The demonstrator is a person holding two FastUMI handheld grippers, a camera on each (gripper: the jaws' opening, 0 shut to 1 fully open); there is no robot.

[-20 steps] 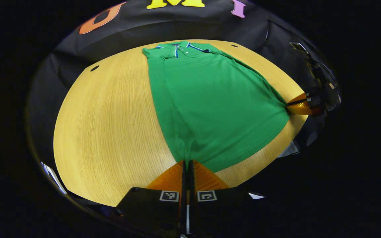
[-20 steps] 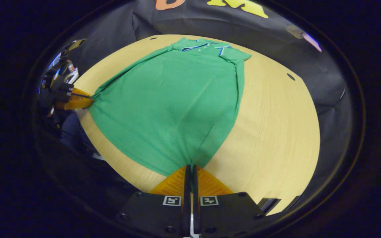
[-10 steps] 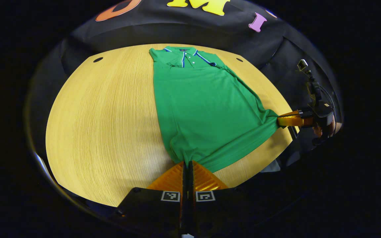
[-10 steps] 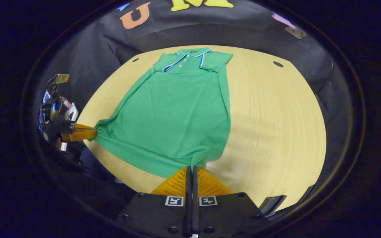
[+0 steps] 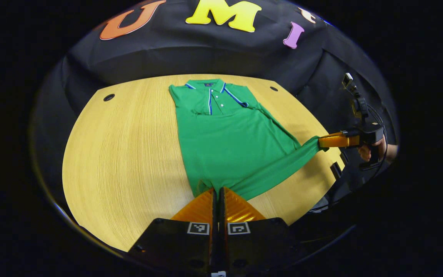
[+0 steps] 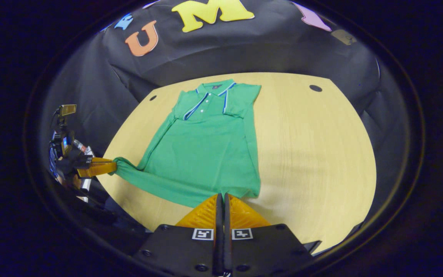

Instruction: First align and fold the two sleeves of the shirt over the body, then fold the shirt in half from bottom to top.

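A green polo shirt (image 5: 229, 142) with a blue-trimmed collar lies on the wooden table (image 5: 121, 154), collar at the far side, both sleeves folded in over the body. My left gripper (image 5: 217, 190) is shut on one bottom hem corner. My right gripper (image 6: 221, 196) is shut on the other bottom corner of the shirt (image 6: 206, 150). The hem is lifted off the table and stretched between the two corners. The right gripper (image 5: 327, 141) and the hand holding it show at the right of the left gripper view. At the left of the right gripper view the left gripper (image 6: 108, 168) pinches its corner.
The table (image 6: 313, 146) has small round holes near its far corners (image 5: 109, 97) (image 6: 315, 88). The booth's black cloth wall rises close behind the table. Bare wood lies on both sides of the shirt.
Both grippers have risen and moved toward the collar, carrying the hem corners. The bottom edge has come off the table and the visible body of the shirt looks shorter.
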